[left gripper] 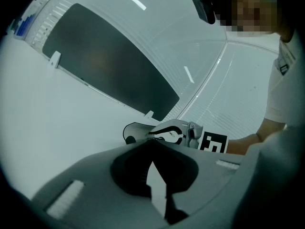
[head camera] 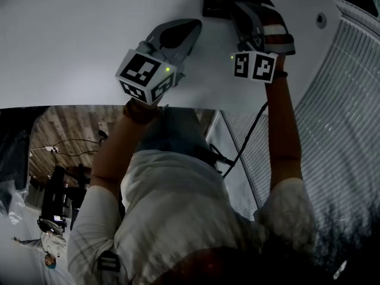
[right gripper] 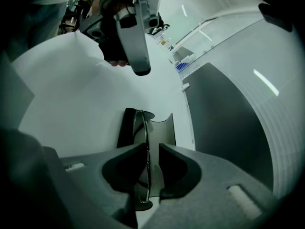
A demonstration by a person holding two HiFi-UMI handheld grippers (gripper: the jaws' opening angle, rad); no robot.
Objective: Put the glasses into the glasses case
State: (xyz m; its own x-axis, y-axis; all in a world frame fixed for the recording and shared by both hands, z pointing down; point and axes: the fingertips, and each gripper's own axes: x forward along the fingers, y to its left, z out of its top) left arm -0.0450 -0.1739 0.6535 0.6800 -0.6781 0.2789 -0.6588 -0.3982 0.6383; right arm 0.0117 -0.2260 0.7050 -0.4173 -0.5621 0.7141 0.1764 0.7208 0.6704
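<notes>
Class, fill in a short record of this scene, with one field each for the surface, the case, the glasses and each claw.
Surface: white table
Glasses case: black, appears open, lies on the table just beyond the right claw
Glasses: on edge between the right claw's jaws; not clear whether they rest in the case yet
Right claw: jaws slightly apart, a gap shows beside the glasses
Left claw: jaw tips together, nothing between them, over bare table beside the case
</notes>
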